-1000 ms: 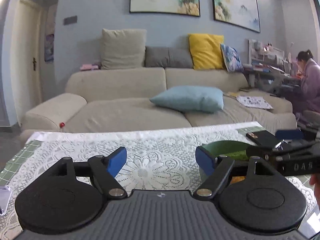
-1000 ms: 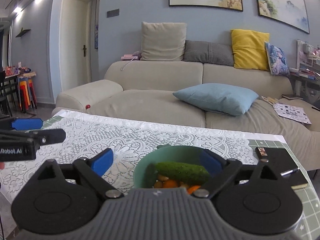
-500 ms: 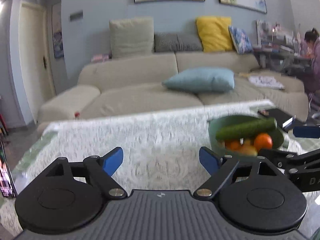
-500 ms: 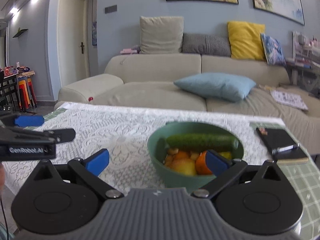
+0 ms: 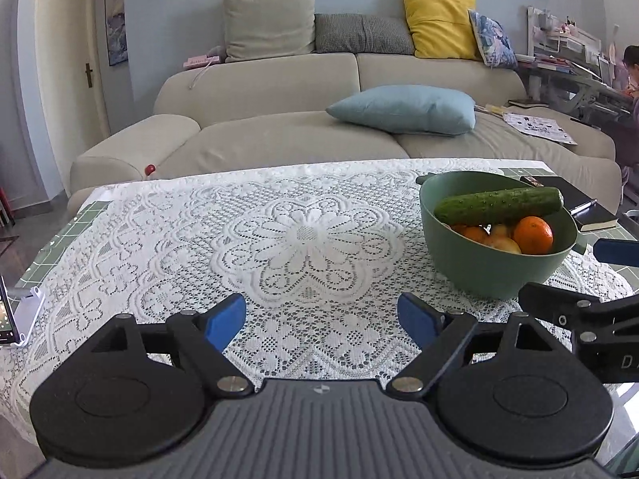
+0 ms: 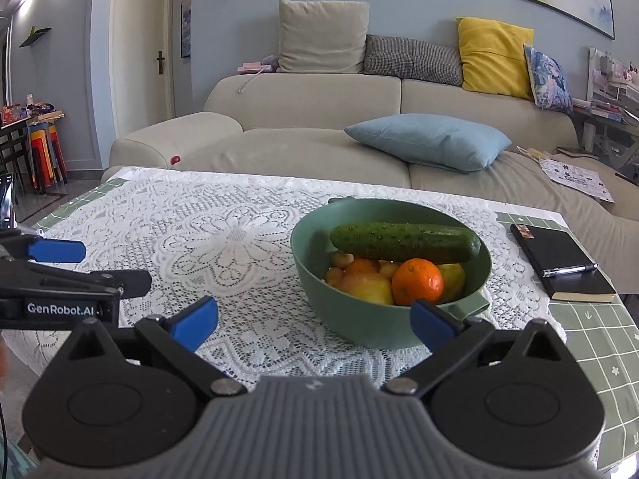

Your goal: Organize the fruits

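Left gripper (image 5: 321, 319) hung over the lace tablecloth (image 5: 303, 239), jaws spread wide after just opening further, nothing between the blue pads but the flower pattern. Right gripper (image 6: 313, 321) likewise spread wide, jaws just opened further, nothing pressed by the pads, the near wall of the green bowl (image 6: 359, 319) showing in the gap, whether touching the right pad cannot be told.

Bowl stood on the tablecloth toward the table's right edge, nearer that edge than the left. Across the top of the bowl lay a cucumber (image 6: 405, 241), roughly level, resting on the heap of fruit. Beneath it an orange (image 6: 417, 281) at the near right of the heap, a yellow-red fruit (image 6: 369, 287) touching it on the left, smaller orange pieces behind, kind not to be told.

Near the table's far right corner, off the lace and on the green checked cover (image 6: 599, 339), lay a black notebook (image 6: 559, 255) with a pen (image 6: 569, 269) on it, well apart from the bowl. At the left edge stood a phone on a stand (image 5: 16, 311). Beyond the far edge, a beige sofa (image 6: 319, 119) with cushions
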